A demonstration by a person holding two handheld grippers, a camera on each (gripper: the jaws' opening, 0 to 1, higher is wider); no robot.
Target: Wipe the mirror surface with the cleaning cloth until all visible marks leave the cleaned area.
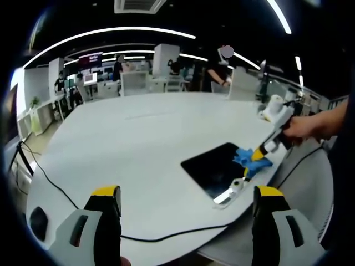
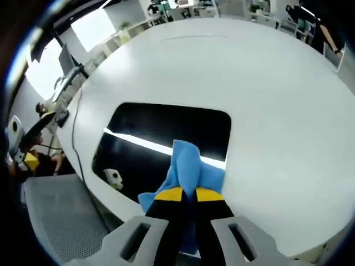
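A dark rectangular mirror (image 1: 213, 169) (image 2: 161, 141) lies flat near the edge of the white round table (image 1: 138, 138) (image 2: 266, 94). My right gripper (image 2: 188, 194) (image 1: 256, 158) is shut on a blue cleaning cloth (image 2: 186, 166) (image 1: 247, 159), which rests on the mirror's near edge. The mirror reflects a bright ceiling light strip. In the left gripper view, the right gripper comes in from the right, held by a person's hand (image 1: 302, 127). My left gripper (image 1: 186, 194) hangs open above the table's near edge, well away from the mirror, with nothing between its jaws.
A black cable (image 1: 55, 185) runs across the table's near side. A grey mesh chair seat (image 2: 66, 221) stands beside the table. Desks, chairs and people stand in the far office background (image 1: 150, 69).
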